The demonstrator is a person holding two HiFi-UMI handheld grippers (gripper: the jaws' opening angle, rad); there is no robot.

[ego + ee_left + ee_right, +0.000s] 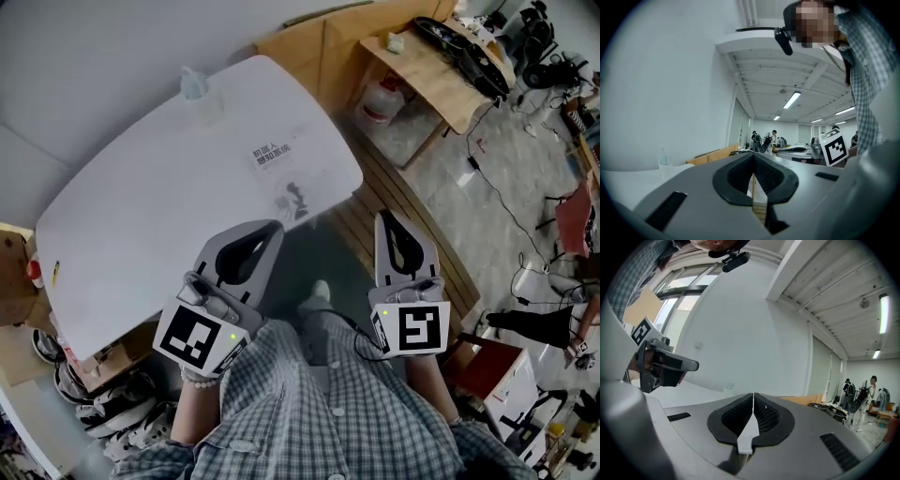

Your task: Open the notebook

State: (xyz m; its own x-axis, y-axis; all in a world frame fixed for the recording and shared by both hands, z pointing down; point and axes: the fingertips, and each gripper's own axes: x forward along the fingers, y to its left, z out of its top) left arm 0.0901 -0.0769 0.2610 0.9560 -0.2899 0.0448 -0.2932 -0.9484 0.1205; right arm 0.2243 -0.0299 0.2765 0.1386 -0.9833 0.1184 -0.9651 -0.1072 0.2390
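White tabletop (141,211) is stretching out ahead of me, and the notebook (279,173) is lying flat on it toward its near right corner. The pale cover is showing dark print and a small dark figure, and it is looking closed.

I am holding my left gripper (275,226) by the table's near edge, pointing roughly level toward the notebook and apart from it. In the left gripper view its jaws are pressing tip to tip, with nothing between them. I am holding my right gripper (383,217) beside it, past the table's corner and over the wooden slats (398,202), well apart from the notebook. In the right gripper view its jaws are also meeting at the tips and gripping nothing.

A clear bottle (194,84) is standing upright at the far side of the table, well away from the notebook. My checked shirt (356,412) is filling the bottom of the head view. Pairs of shoes (117,412) are sitting on the floor under the table's left end. Beyond the table, a wooden desk (427,66) is carrying a long dark object I cannot identify.
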